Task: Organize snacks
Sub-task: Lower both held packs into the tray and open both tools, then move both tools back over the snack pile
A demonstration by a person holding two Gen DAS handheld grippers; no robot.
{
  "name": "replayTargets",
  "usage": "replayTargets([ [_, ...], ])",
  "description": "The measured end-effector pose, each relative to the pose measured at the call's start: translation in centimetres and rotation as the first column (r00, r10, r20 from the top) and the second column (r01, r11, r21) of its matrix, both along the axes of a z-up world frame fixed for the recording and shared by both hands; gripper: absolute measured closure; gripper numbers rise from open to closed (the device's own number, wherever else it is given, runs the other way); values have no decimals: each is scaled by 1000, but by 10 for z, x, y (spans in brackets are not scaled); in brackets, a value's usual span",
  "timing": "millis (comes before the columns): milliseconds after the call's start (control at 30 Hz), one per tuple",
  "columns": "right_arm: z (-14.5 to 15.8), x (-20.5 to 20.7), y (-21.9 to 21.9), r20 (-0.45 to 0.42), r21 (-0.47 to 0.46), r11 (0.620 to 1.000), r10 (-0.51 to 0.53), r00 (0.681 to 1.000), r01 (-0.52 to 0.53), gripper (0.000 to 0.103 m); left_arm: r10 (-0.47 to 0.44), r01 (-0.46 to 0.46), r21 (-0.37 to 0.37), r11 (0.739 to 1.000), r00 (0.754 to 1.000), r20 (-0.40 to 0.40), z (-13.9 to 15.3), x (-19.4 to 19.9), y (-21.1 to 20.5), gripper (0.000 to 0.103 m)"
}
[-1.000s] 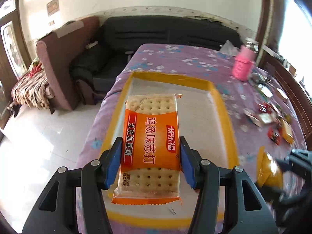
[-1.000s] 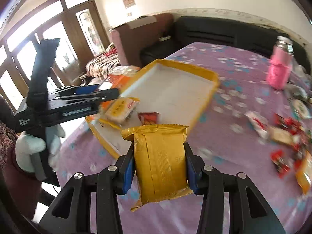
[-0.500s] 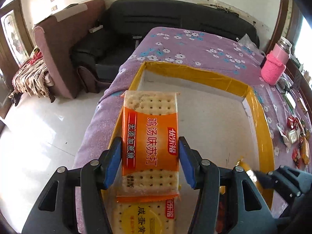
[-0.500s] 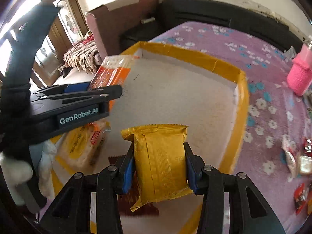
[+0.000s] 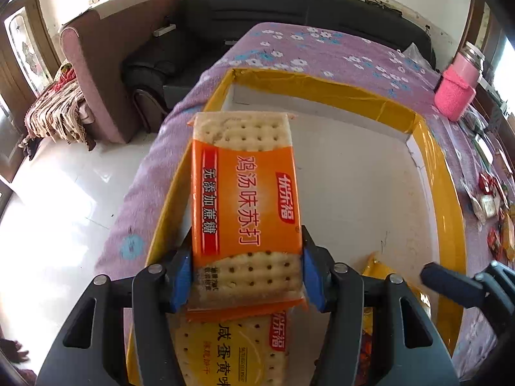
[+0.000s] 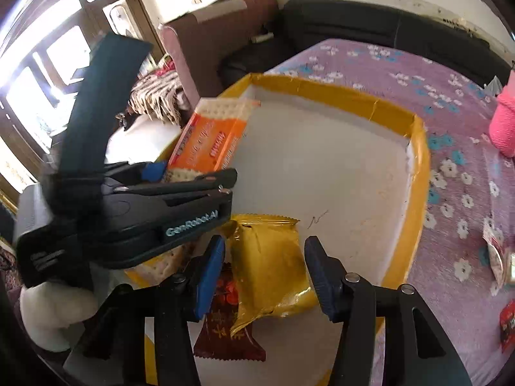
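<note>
My left gripper (image 5: pixel 246 280) is shut on an orange cracker pack (image 5: pixel 246 206) and holds it above the left side of the yellow-rimmed tray (image 5: pixel 450 212). A second, yellow cracker pack (image 5: pixel 238 350) lies in the tray under it. The left gripper's body (image 6: pixel 135 212) and the orange pack (image 6: pixel 212 138) also show in the right wrist view. My right gripper (image 6: pixel 264 273) is open, its jaws apart on either side of a gold snack packet (image 6: pixel 270 267) that lies in the tray (image 6: pixel 418 173), partly on a dark red candy packet (image 6: pixel 225 325).
The tray sits on a purple flowered cloth (image 5: pixel 322 48). A pink bottle (image 5: pixel 457 90) stands at the back right. Several loose snacks (image 5: pixel 492 206) lie on the cloth right of the tray. A sofa (image 5: pixel 289 9) and an armchair (image 5: pixel 106 64) stand beyond the table.
My right gripper has opened and let go of the gold packet, which now lies in the tray. My left gripper has moved further over the tray with the orange pack.
</note>
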State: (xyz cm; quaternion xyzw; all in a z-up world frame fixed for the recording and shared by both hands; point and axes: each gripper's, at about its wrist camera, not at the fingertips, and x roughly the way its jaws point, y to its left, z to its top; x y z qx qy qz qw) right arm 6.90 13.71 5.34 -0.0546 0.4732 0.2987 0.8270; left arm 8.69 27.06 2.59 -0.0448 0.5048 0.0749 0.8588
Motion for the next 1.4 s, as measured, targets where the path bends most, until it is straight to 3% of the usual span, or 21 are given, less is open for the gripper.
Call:
replayTargets([
  [133, 13, -31, -15, 43, 21, 1000, 11, 999, -12, 50, 8, -8, -25, 1000, 1000, 0, 1, -23, -2, 46],
  [267, 29, -55, -39, 62, 74, 997, -2, 998, -3, 50, 17, -14, -50, 999, 999, 48, 10, -34, -1, 46],
  [400, 49, -73, -75, 78, 135, 990, -36, 996, 26, 50, 39, -20, -143, 990, 991, 131, 37, -56, 2, 46],
  [533, 69, -99, -124, 121, 169, 984, -77, 990, 55, 48, -1, 35, -150, 988, 976, 219, 72, -88, -21, 46],
  [633, 82, -123, -170, 166, 170, 980, -130, 978, 101, 48, -51, 97, -169, 981, 964, 260, 96, -112, -48, 37],
  [833, 108, -156, -289, 234, 165, 943, -323, 917, 290, 44, -157, 225, -198, 954, 938, 308, 126, -134, -114, 26],
  [900, 113, -162, -333, 262, 143, 913, -408, 875, 383, 42, -201, 274, -196, 942, 924, 325, 127, -139, -139, 24],
  [1000, 111, -161, -390, 248, 123, 853, -522, 816, 508, 41, -262, 335, -206, 919, 913, 314, 120, -141, -172, 24],
  [1100, 101, -157, -429, 207, 126, 805, -593, 778, 579, 40, -307, 365, -206, 908, 914, 264, 103, -135, -199, 24],
  [1233, 79, -142, -446, 154, 120, 791, -611, 776, 599, 40, -339, 375, -203, 904, 921, 193, 82, -132, -225, 24],
  [1400, 37, -90, -441, 13, 131, 792, -603, 798, 596, 40, -339, 366, -196, 910, 927, 158, 69, -124, -237, 24],
])
